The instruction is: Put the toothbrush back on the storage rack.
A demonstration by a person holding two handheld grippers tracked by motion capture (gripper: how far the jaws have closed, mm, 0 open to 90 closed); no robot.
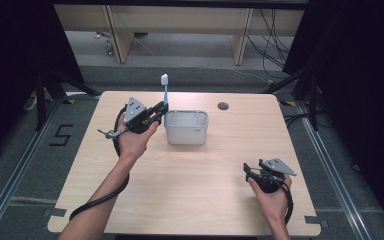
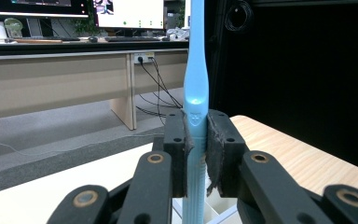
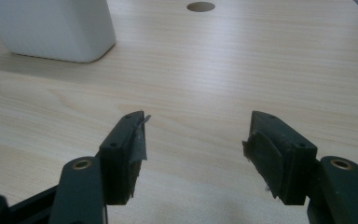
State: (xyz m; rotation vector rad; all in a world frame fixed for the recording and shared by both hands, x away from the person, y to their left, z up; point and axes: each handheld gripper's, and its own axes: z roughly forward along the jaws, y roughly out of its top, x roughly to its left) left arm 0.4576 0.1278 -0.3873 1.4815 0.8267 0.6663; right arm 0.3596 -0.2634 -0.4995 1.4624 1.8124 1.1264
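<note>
The light-blue toothbrush (image 1: 165, 97) stands upright, head uppermost, its lower handle just over the left end of the white bin (image 1: 186, 127) near the table's (image 1: 190, 175) middle. The left gripper (image 1: 161, 111) is clenched on the handle; in the left gripper view both pads (image 2: 220, 154) press the toothbrush's (image 2: 196, 116) sides, with the bin's rim visible below. The right gripper (image 1: 250, 172) rests near the table's right front, jaws spread and holding nothing; its own view shows the right gripper (image 3: 193, 149) over bare wood. Risks, as judged: the narrow, smooth handle could pivot or slide in the pads; lowering off-line could catch the rim and shift the light, unsteadied bin.
</note>
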